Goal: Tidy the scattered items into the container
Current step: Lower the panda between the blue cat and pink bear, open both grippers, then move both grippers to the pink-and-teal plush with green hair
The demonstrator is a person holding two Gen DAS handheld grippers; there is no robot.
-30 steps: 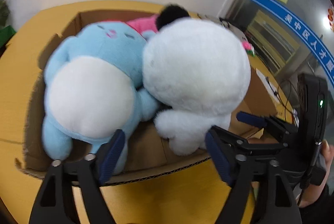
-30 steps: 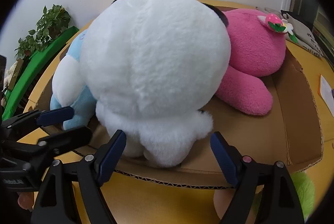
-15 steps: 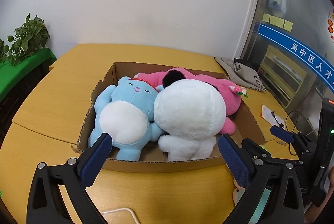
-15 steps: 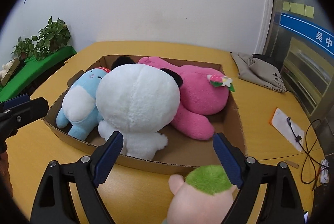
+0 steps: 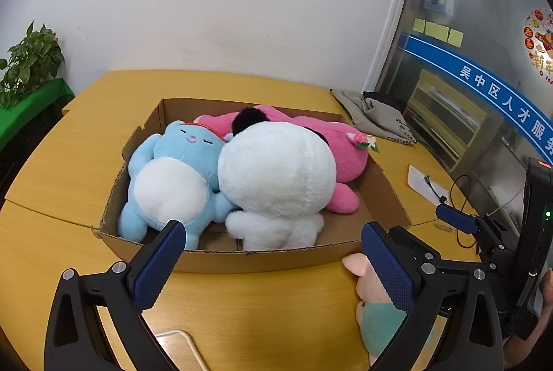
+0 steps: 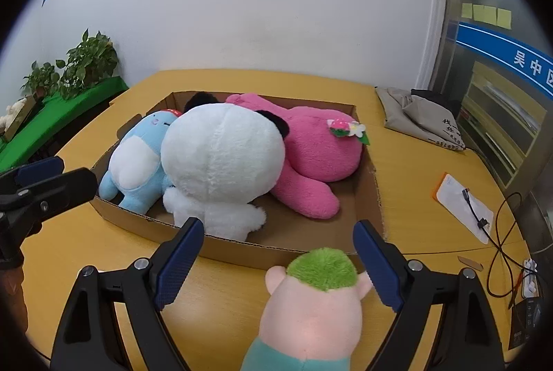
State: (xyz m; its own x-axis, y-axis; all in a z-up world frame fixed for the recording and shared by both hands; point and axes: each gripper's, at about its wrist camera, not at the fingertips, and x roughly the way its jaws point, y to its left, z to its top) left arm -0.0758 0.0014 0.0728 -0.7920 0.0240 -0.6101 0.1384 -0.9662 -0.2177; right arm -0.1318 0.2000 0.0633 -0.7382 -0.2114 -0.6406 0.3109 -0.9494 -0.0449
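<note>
Left wrist: left gripper (image 5: 273, 262) wide open, empty, jaws just opened; blue, white, pink plush toys in shallow cardboard box (image 5: 269, 256). Right wrist: right gripper (image 6: 278, 255) open, empty; green-haired peach plush doll (image 6: 312, 298) on yellow table (image 6: 414, 142) outside box.

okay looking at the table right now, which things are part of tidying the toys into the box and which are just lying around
Part of the job:
cardboard box
blue plush, white plush and pink plush, all in the box
green-haired plush, on the table in front of the box

Just lying about:
grey bag
paper and black cable
plants
</note>
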